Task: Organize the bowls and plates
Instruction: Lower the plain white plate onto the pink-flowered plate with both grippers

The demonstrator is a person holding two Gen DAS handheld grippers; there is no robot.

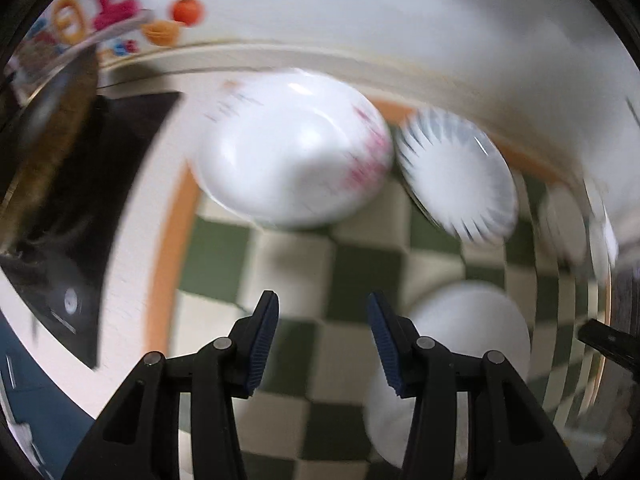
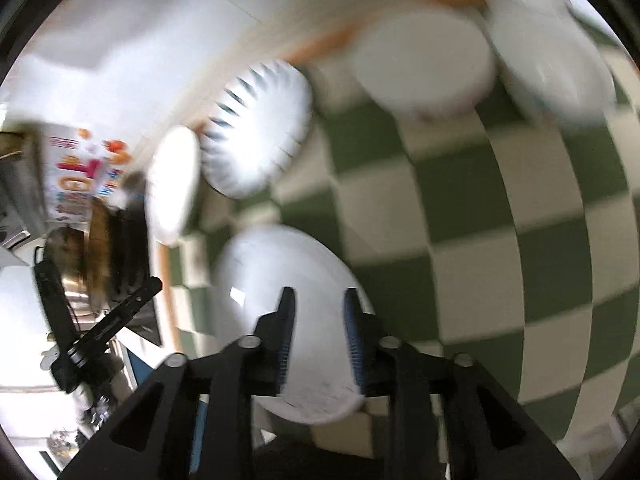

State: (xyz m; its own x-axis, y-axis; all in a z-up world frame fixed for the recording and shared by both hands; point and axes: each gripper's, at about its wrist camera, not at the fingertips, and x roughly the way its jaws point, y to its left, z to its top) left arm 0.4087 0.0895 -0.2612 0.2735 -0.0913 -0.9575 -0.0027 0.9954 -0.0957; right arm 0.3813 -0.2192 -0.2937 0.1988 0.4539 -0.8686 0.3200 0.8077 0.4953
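Checkered cloth [image 1: 360, 272] bears empty white bowls [image 1: 292, 148].

The checked cloth [image 1: 360, 264] is green and cream with an orange border; one white plate [image 1: 460, 184] carries grey-blue radial rim streaks.

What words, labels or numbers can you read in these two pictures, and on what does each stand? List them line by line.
Nothing can be read for certain.
Colourful printed poster: large pink and orange characters beside pictures of fruit, too blurred to read.
White bowl with pink rim pattern: faint markings, too smeared to read.
Black flat device: a small round mark, not legible.
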